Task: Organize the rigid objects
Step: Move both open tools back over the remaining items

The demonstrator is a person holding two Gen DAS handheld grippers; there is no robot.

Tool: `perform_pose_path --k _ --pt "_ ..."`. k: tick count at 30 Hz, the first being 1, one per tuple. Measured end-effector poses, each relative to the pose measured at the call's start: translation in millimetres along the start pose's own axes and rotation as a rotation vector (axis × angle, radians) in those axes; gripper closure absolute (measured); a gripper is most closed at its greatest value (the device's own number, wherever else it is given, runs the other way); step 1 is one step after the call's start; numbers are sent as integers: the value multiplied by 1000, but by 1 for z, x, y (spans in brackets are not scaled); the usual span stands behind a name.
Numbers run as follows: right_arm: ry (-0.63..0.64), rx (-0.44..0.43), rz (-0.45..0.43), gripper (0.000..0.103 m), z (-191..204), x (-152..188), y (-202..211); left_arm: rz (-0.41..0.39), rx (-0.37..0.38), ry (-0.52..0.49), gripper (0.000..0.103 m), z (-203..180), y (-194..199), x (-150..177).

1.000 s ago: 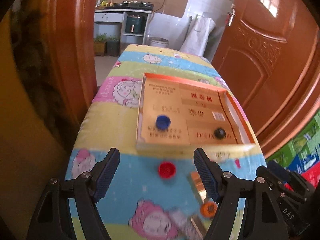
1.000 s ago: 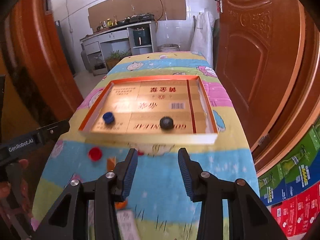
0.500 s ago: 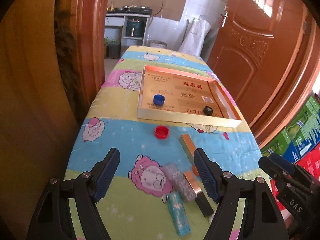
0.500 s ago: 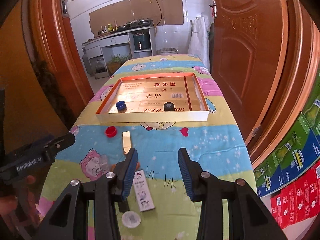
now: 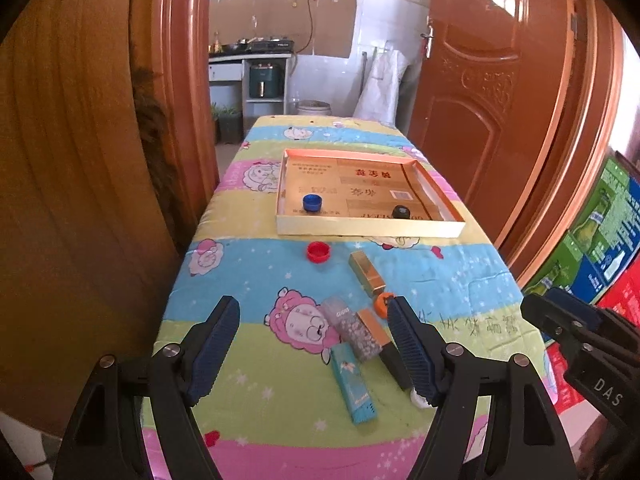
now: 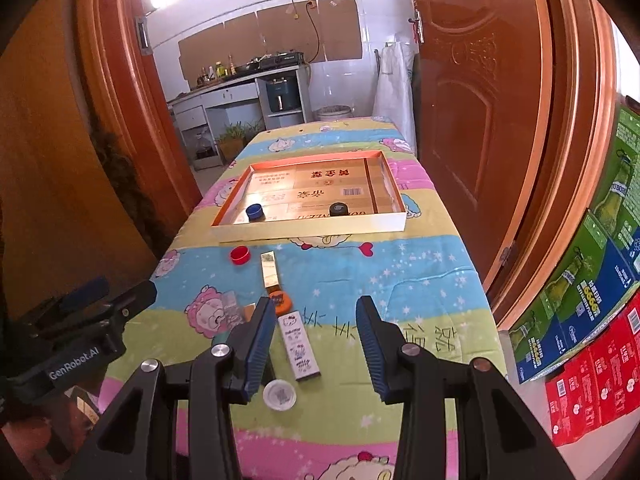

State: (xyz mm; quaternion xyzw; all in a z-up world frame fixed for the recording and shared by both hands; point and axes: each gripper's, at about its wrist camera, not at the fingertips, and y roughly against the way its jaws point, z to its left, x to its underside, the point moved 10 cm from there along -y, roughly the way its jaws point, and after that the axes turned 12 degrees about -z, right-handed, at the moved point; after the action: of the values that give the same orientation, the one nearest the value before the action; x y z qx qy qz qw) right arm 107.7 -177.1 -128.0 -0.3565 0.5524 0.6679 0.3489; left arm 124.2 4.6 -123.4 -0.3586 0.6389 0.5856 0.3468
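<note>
A shallow gold cardboard tray [image 5: 368, 227] [image 6: 312, 229] lies mid-table with a blue cap [image 5: 311, 202] [image 6: 255, 212] and a black cap [image 5: 401, 211] [image 6: 338, 208] inside. In front of it on the cartoon cloth are a red cap [image 5: 318, 251] [image 6: 240, 255], a gold box [image 5: 367, 273] [image 6: 269, 269], an orange cap [image 5: 382, 302] [image 6: 280, 301], a teal box [image 5: 353, 383], a patterned grey box [image 5: 353, 328], a white box [image 6: 299, 345] and a white cap [image 6: 279, 394]. My left gripper [image 5: 313, 346] and right gripper [image 6: 315, 340] hover open and empty above the table's near end.
The narrow table [image 5: 256, 436] stands in a doorway, with an orange wall close on the left and a wooden door [image 5: 480, 112] on the right. Stacked green, blue and red cartons [image 6: 584, 320] sit on the floor to the right. A kitchen lies beyond.
Both grippers have pulled back and risen from the tray toward the table's near end. Loose boxes and caps now show below them. Both stay open; nothing was picked up.
</note>
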Motion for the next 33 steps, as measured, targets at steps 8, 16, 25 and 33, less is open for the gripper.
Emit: perform_pose_path --k 8,16,25,33 --pt "7 -28 11 61 7 7 2 -4 15 -25 25 -9 12 9" --pt "3 -45 31 61 8 17 -3 -5 16 -35 25 -16 13 17" --pt "-4 -63 53 61 3 30 -15 17 10 -53 25 -19 4 32" --pt "17 -71 66 61 3 41 -23 57 2 -59 25 -18 -9 50"
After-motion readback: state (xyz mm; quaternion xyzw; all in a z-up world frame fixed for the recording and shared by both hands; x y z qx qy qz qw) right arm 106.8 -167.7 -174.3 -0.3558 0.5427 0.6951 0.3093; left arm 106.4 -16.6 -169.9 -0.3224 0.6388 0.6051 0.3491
